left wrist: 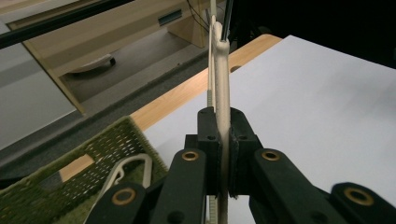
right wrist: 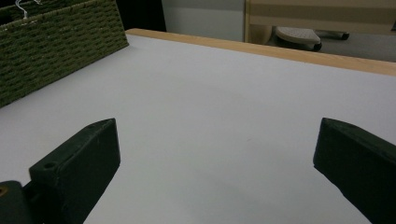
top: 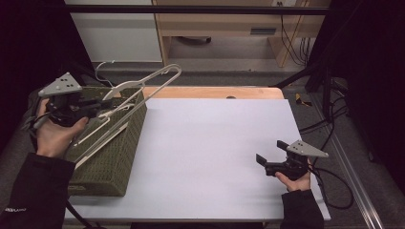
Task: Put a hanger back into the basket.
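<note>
Woven green basket (top: 114, 157), rough; hanger (top: 143, 83) smooth cream, probably plastic; table (top: 215, 143) matt white.

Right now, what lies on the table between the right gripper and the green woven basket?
Nothing: the high view shows bare white tabletop between the right gripper and the basket.

No text, brand, number or sign can be read here. A small pale mark sits on the person's left sleeve (top: 16, 209), at the cuff, but it is too small to read.
</note>
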Demonstrator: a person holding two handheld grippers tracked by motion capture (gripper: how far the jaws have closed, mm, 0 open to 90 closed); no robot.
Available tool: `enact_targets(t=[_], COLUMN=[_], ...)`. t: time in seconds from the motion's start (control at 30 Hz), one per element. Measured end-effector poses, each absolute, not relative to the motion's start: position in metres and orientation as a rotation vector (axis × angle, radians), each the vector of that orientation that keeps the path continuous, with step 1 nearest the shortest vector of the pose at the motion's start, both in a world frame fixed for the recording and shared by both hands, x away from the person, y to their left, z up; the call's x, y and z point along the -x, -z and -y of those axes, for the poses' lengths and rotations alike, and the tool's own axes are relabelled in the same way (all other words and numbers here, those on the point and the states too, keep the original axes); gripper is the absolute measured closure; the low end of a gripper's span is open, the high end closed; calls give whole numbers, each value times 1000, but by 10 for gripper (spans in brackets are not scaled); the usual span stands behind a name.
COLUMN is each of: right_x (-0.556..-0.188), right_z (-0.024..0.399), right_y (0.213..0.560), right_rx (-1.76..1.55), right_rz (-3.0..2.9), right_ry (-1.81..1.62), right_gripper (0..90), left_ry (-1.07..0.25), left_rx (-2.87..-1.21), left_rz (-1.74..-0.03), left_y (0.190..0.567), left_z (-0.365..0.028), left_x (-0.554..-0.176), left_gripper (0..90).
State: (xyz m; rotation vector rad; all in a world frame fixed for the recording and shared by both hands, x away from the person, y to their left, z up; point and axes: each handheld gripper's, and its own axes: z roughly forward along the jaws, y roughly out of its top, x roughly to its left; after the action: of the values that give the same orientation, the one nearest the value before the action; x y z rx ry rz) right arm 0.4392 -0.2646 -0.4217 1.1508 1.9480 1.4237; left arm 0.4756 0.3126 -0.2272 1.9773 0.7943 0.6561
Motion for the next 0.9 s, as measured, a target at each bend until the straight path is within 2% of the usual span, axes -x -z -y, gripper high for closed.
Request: enact_targets(t=[0.4,0.9], right_x=[-439,-439], right_z=[264,264], right_y=[422,422], right_rx=[-1153,-1154], right_rz=[-1947,-1949], right_ry=[-1428,-1420], right_gripper=[11,9], left_ry=[-676,-629], left_rx=[-1975,-1995], left_rz=[-867,-990], left_y=[238,268], left_z=[-371,-415], left_x=[-483,-493], left_gripper=[858,858])
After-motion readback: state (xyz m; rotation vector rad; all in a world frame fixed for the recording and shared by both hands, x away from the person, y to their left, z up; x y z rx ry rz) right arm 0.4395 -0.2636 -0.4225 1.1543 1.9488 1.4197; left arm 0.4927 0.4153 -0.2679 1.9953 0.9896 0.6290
